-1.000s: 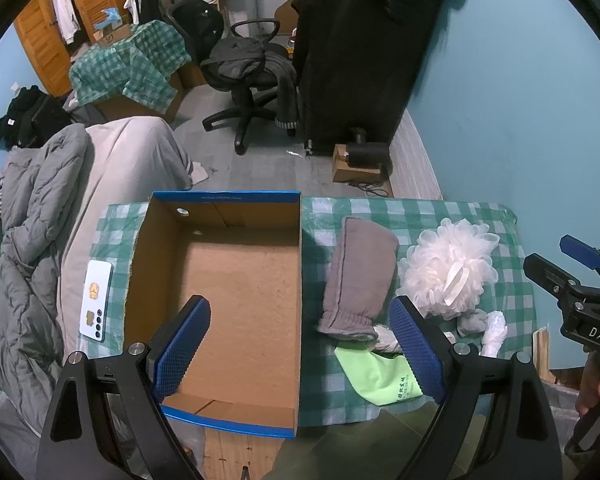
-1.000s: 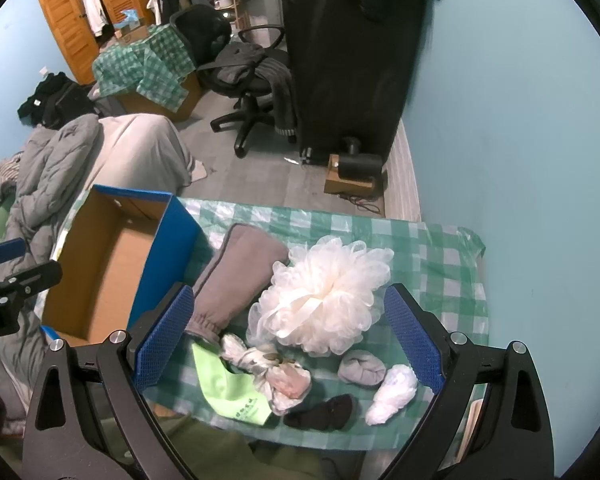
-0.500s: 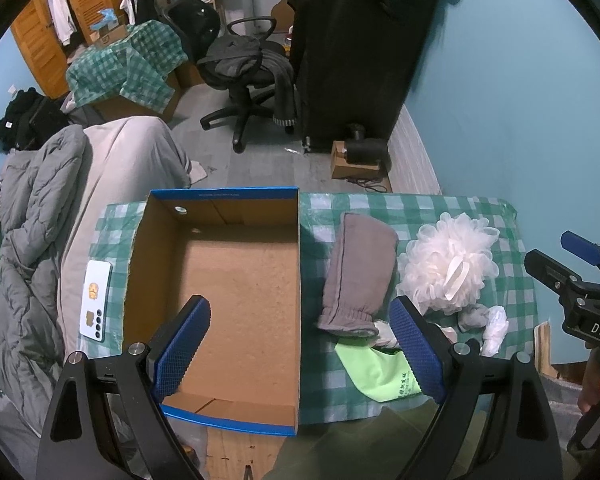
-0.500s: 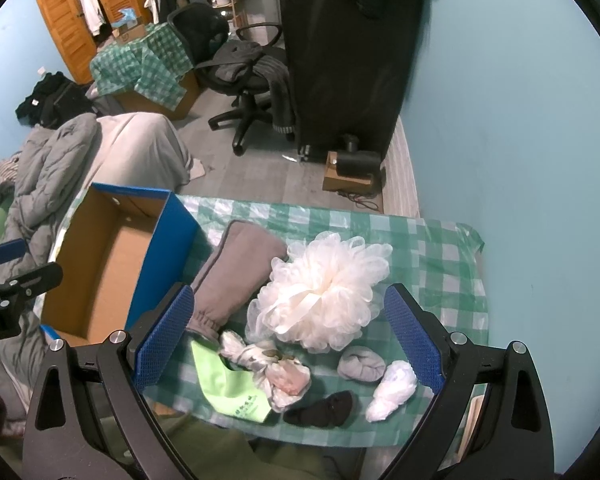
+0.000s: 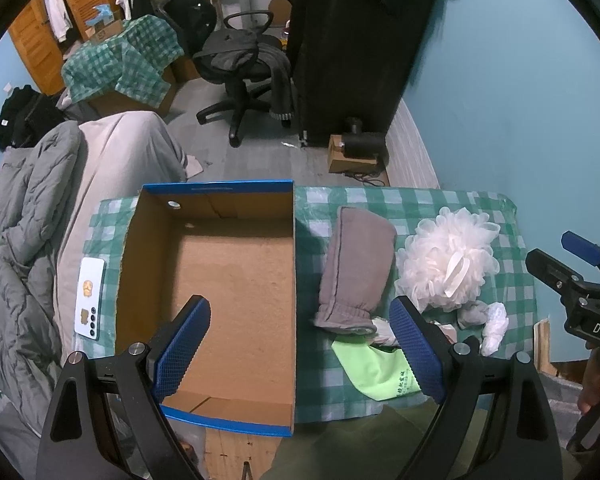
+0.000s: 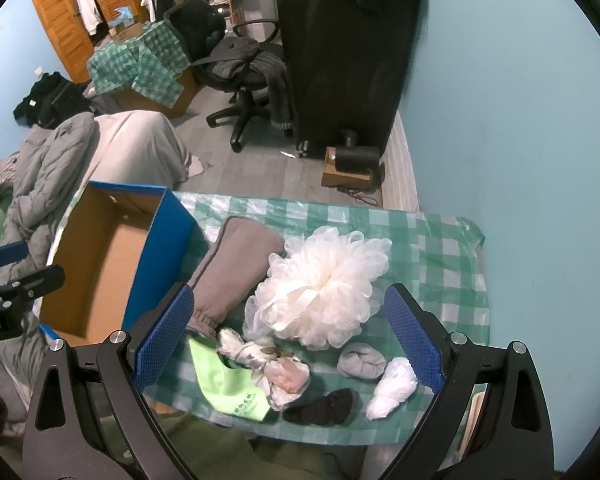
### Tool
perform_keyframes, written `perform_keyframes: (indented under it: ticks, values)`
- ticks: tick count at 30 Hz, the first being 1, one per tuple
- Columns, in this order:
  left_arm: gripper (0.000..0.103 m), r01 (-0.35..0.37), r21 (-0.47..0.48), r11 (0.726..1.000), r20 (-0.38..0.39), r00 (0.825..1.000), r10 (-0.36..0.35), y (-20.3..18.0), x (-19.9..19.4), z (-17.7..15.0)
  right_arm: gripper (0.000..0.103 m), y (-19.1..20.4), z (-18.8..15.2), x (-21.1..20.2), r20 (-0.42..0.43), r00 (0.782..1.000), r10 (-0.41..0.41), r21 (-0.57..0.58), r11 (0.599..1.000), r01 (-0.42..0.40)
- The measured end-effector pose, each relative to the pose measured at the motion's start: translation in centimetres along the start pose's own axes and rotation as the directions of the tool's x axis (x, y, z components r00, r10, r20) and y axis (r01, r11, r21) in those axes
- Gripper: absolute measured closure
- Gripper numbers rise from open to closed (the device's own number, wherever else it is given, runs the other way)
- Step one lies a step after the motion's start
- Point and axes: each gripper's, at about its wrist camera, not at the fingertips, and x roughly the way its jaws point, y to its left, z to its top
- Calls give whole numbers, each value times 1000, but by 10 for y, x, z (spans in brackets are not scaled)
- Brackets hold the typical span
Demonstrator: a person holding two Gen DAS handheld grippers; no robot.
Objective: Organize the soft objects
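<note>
An empty blue-rimmed cardboard box point(image 5: 228, 280) point(image 6: 100, 264) stands on the left of a green checked tablecloth point(image 6: 432, 248). To its right lie a grey mitt point(image 5: 356, 268) point(image 6: 232, 264), a white bath pouf point(image 5: 448, 260) point(image 6: 324, 288), a lime green cloth point(image 5: 380, 368) point(image 6: 224, 384), a crumpled white and pink bundle point(image 6: 272, 364), a grey rolled sock point(image 6: 360, 360), a white rolled sock point(image 6: 392, 388) and a black sock point(image 6: 320, 404). My left gripper point(image 5: 300, 344) is open and empty above the box's near right side. My right gripper point(image 6: 288, 344) is open and empty above the soft things.
A white phone point(image 5: 90, 300) lies on the cloth left of the box. A bed with a grey duvet point(image 5: 24, 240) is at the left. An office chair point(image 5: 244, 68), a black wardrobe point(image 5: 356, 40) and a teal wall point(image 6: 520, 120) stand beyond.
Both grippers have risen and drawn back very slightly, so the table looks a bit smaller. Nothing on the table has moved.
</note>
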Motion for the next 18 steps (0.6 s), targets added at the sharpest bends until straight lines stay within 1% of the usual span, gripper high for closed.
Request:
perform_keyframes:
  ticks: [3,7,18]
  values:
    - [11,9,10,1000,-18,1000,-9,-4,7,5,8,-5,-4,4,-4,1000,-2,10,1000,2]
    - [11,20,23,1000,-46,999,-19,-12,19,9,8,-13,2,9,-30,1000,-3,20,1000,4]
    - [11,30,103,994,-94,995,-20,-45,54,20,8,-40,8,32,-89,996,2,52,999,3]
